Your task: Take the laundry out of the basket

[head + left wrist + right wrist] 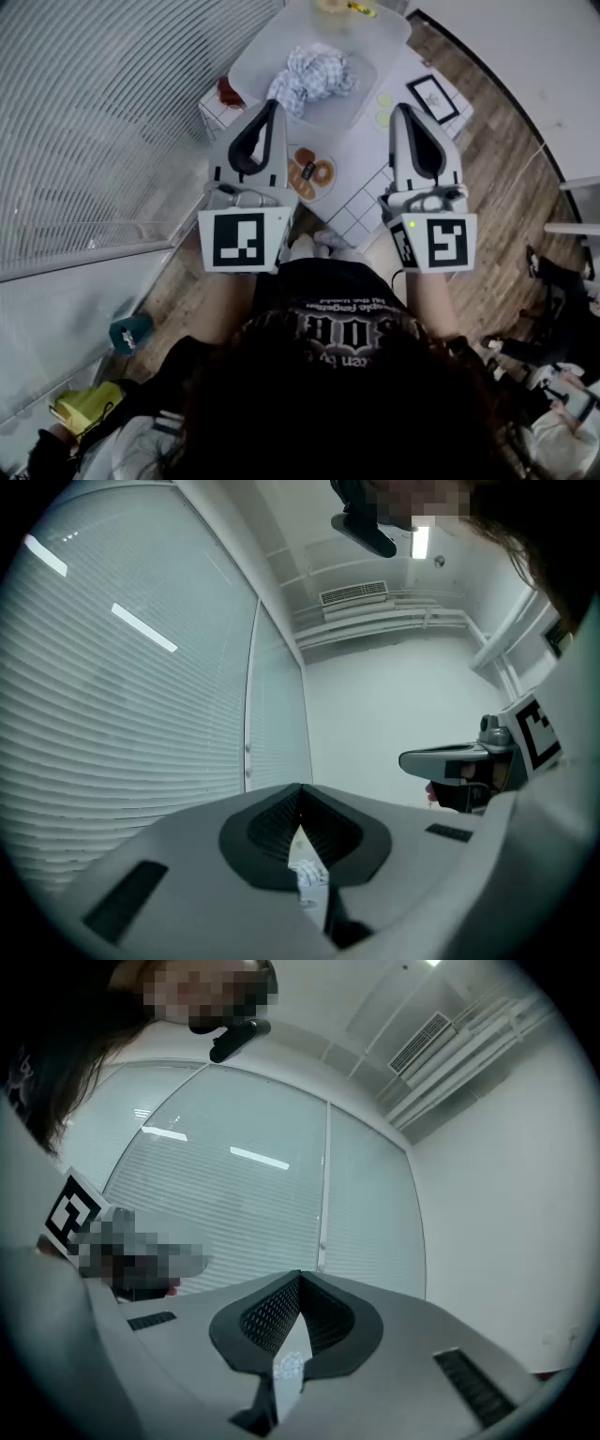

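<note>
Grippers come first, held level side by side above the table's near edge. The left gripper (271,105) and right gripper (401,109) both have their jaws pressed together with nothing in them. Between them lies a plate (314,173) on the white table (361,155). Farther on, the checked laundry (312,73) sits bunched at the near side of the white basket (380,42), just beyond the left gripper's tip. Blinds (103,112) close off the left side near the table; wood floor (497,187) lies open on the right, past a picture frame (433,97) at the table's right edge.
</note>
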